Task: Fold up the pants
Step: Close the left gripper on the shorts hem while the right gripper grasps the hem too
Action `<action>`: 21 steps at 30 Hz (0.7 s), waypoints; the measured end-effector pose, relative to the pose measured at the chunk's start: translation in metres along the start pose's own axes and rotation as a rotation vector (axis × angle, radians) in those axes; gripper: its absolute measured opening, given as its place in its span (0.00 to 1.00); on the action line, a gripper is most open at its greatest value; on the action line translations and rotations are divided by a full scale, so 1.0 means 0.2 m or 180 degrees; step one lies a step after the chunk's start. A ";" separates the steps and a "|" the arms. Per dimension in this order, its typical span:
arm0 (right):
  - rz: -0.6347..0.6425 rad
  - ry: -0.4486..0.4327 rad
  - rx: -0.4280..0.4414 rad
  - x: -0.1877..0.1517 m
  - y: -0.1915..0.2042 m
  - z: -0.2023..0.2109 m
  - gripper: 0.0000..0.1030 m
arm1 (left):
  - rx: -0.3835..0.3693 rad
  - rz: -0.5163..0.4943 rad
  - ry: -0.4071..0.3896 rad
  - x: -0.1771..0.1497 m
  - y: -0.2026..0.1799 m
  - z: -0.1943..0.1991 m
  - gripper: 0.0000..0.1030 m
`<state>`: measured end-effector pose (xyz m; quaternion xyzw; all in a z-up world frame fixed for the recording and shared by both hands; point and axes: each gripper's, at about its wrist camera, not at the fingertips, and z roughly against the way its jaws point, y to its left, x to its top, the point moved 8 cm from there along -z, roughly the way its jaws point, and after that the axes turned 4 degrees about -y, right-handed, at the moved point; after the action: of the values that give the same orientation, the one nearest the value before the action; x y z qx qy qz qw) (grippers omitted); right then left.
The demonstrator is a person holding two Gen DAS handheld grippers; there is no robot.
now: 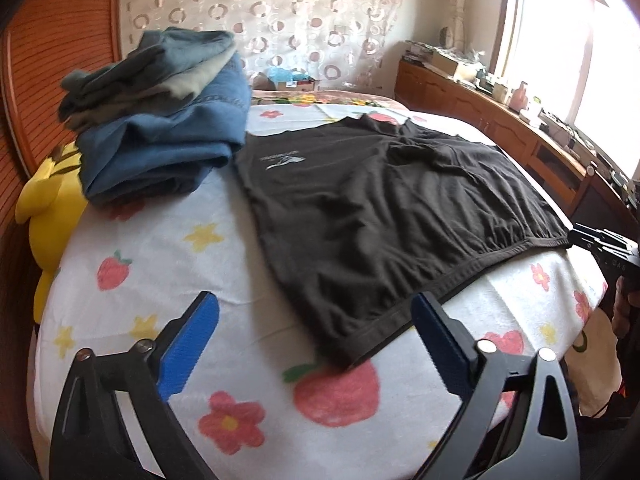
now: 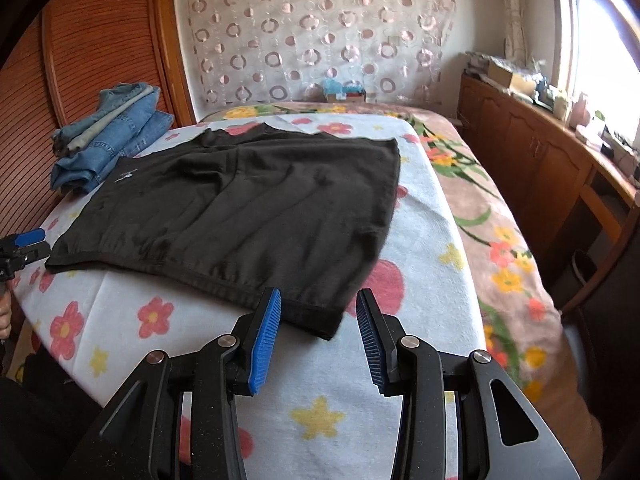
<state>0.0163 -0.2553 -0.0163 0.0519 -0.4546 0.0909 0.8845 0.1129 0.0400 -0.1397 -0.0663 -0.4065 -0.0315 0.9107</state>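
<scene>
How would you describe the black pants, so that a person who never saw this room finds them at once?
Start from the bed with the flower-and-strawberry sheet. The black pants lie spread flat in its middle, waistband toward the near edge. Unlike the folded blue jeans pile stacked by the wooden headboard, they are dark, unfolded, with a small white logo.

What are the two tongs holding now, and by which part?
Nothing is held. Left tongs and right tongs both stand open near the waistband corners of the black pants.
</scene>
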 end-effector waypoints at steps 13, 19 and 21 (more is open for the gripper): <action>-0.0033 0.0004 -0.0009 0.03 0.04 -0.06 0.40 | -0.0152 0.0054 0.0056 -0.08 -0.04 -0.01 0.57; -0.0072 0.0003 0.0004 0.02 0.04 -0.07 0.40 | -0.0180 0.0022 0.0079 -0.09 -0.06 -0.01 0.52; -0.0078 0.0009 0.0006 0.02 0.03 -0.08 0.40 | -0.0168 0.0030 0.0076 -0.09 -0.06 -0.01 0.52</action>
<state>0.0290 -0.2457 -0.0226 0.0582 -0.4527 0.0806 0.8861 0.1019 0.0278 -0.1530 -0.0918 -0.3943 -0.0387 0.9136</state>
